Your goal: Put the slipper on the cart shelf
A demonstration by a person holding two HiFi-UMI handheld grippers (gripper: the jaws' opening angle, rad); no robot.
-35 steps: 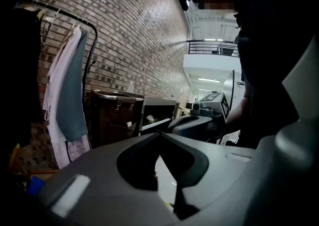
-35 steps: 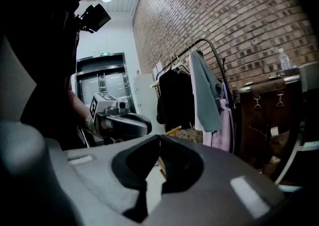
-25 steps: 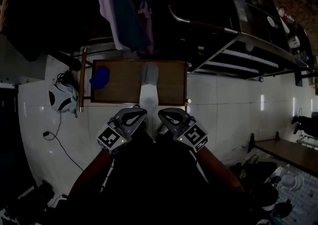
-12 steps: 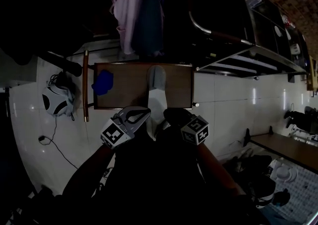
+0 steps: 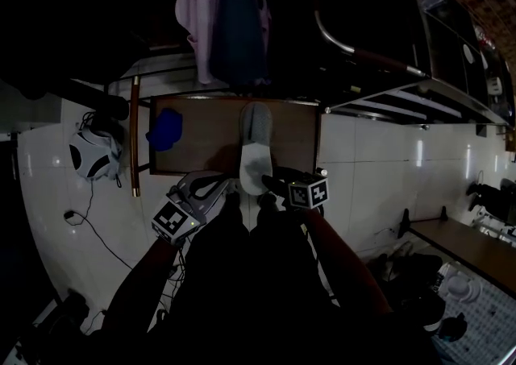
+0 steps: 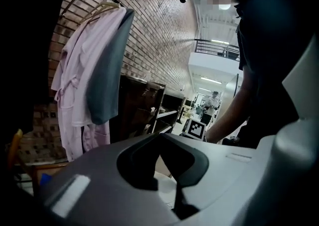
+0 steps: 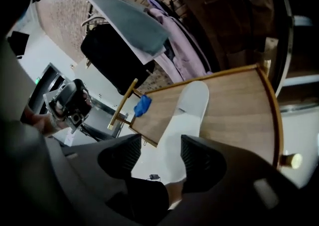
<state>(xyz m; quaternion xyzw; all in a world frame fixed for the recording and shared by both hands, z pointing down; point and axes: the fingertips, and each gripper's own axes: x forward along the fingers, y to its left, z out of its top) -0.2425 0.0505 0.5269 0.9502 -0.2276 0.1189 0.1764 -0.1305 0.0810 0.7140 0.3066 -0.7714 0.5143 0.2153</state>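
A white and grey slipper (image 5: 255,150) lies lengthwise on the brown wooden cart shelf (image 5: 201,142), toe pointing away from me. My right gripper (image 5: 272,180) is at its heel, at the shelf's near edge. In the right gripper view the jaws (image 7: 157,152) have just been opening. They stand apart with the slipper's (image 7: 187,115) heel end between them, the pads not pressing on it. My left gripper (image 5: 228,187) hovers just left of the heel. Its jaws (image 6: 174,190) meet at the tips and hold nothing.
A blue cloth (image 5: 164,127) lies at the shelf's left end. Robes (image 5: 218,17) hang on a rack behind the shelf. A dark metal cart frame (image 5: 379,57) rises at the right. A black-and-white bag (image 5: 93,154) and a cable (image 5: 89,226) lie on the white floor at left.
The slipper came down flat onto the shelf. My right gripper sank with it, rolled over and opened its jaws. The left gripper moved down and a little left.
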